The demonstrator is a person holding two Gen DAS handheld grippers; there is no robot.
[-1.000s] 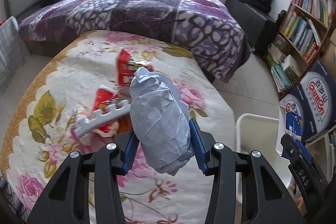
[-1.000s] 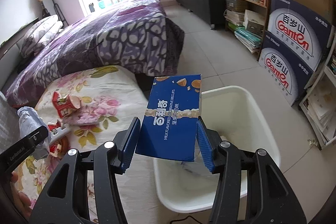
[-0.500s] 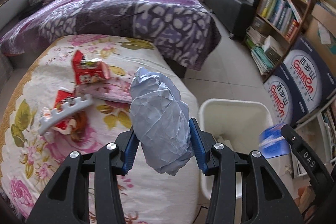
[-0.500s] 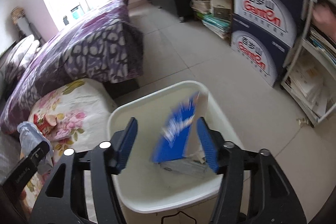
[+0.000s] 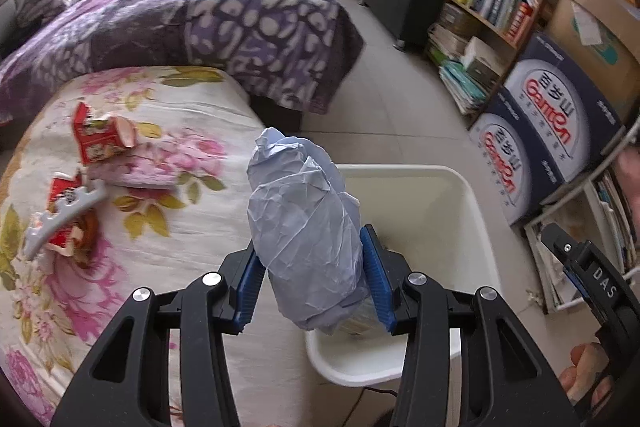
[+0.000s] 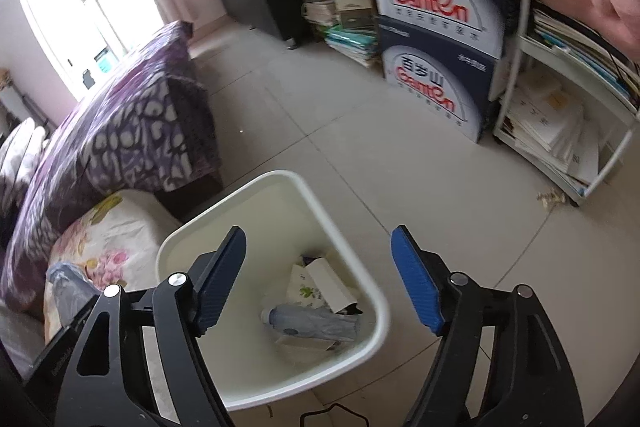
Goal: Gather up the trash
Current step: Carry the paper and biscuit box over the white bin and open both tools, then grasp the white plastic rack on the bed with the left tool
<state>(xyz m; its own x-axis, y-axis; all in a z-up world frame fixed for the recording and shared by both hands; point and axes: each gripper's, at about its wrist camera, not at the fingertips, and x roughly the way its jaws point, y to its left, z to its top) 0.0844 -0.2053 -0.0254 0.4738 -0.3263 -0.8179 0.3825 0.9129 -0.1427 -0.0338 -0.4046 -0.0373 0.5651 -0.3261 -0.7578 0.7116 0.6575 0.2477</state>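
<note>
Fingers of the left gripper (image 5: 311, 281) clench a crumpled blue paper wad (image 5: 305, 227), its long axis upright, just over the near-left rim of the white trash bin (image 5: 476, 215); right gripper (image 6: 318, 277) hangs released above the bin; red wrappers (image 5: 100, 139) lie beyond on the floral surface (image 5: 180, 211).

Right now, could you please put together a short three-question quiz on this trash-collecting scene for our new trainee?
1. True or false: the right gripper is open and holds nothing.
2. What does the left gripper grip? A) a red carton B) a crumpled blue-grey paper wad C) a book
3. Fill in: the red cartons lie on the ____ cloth, not in the white bin.

Key: 1 true; 2 B; 3 floral.
</note>
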